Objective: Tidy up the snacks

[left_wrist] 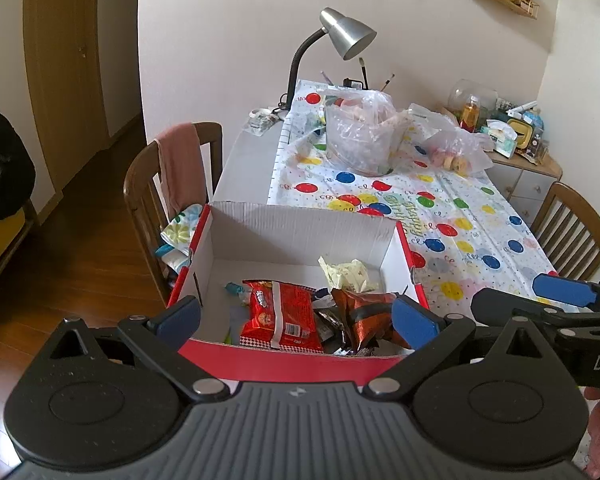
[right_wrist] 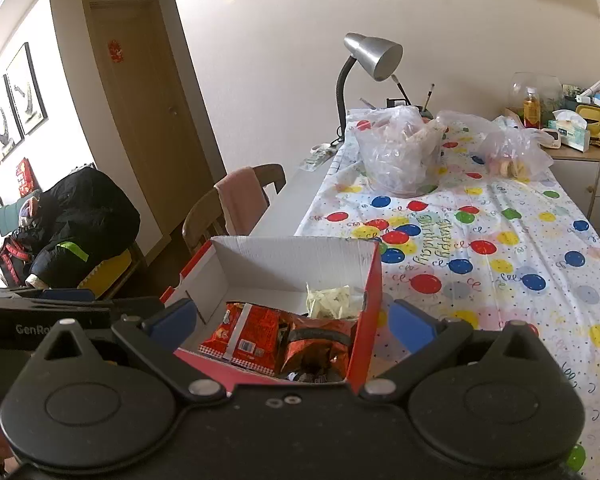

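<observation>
The box [left_wrist: 300, 236] stood at the near left corner of the table [left_wrist: 500, 240], so a push from either gripper could, I think, slide it off that edge. The left gripper [left_wrist: 296, 318] was wide open and empty above the box's near wall; the right gripper [right_wrist: 292, 318] was also open and held nothing. The box was red outside and white inside, with no lid. In it lay a red snack packet [left_wrist: 280, 320], a dark orange packet [left_wrist: 366, 312] and a pale crumpled wrapper [left_wrist: 348, 274], loosely piled towards the near right side.
</observation>
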A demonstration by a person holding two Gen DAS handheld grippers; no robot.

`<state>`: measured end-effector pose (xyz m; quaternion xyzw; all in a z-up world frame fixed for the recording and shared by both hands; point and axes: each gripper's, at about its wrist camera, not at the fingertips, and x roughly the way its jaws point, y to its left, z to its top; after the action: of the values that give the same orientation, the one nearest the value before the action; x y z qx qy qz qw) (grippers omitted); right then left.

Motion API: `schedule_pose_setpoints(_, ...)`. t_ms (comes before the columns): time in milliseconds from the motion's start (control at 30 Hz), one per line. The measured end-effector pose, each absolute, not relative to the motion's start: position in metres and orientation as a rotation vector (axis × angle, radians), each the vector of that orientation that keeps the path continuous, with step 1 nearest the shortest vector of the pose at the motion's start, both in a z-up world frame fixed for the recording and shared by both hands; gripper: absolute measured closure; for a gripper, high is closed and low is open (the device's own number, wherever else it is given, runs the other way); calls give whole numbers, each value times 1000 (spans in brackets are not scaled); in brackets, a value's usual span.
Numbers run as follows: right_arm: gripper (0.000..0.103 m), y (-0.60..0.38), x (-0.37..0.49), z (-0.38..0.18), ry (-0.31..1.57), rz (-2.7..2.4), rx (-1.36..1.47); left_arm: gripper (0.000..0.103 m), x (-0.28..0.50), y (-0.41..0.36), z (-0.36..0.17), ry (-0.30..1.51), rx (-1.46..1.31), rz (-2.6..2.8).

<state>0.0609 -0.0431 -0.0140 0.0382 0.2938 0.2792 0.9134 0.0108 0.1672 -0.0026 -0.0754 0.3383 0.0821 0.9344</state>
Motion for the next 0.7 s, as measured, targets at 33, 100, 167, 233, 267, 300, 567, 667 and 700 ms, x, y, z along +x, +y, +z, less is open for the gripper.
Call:
schedule_pose_setpoints(33, 0, -43, 61, -14, 606, 571, 78, 0, 11, 167, -3, 693, -155, 166)
schedule_pose_setpoints(100, 0, -43, 60, -14, 607, 570, 80, 0, 9, 168, -3, 692, -156, 166)
schedule_pose_setpoints(167, 0, -44, 60, -14, 606, 571, 80, 0, 9, 167, -3, 692, -155, 165)
schedule_pose_setpoints(233, 0, -44, 59, -14, 602, 575, 79, 0, 9, 167, -3, 691, -153, 166)
schedule_pose_setpoints(267, 0, -44, 59, -14, 601, 575, 79, 0, 9, 167, -3, 692, -151, 164)
schedule_pose_setpoints(300, 0, -44, 59, -14, 602, 574, 80, 0, 8, 166, -3, 692, -149, 163)
schedule_pose_setpoints(567, 0, -45, 60, -15, 609, 576, 84, 0, 8, 163, -4, 705, -146, 162)
schedule_pose_setpoints(667, 0, -45, 60, -15, 615, 576, 88, 0, 8, 163, -4, 704, -144, 167)
schedule_pose_setpoints(700, 0, -46, 60, -16, 616, 575, 90, 0, 8, 163, -4, 704, -146, 169)
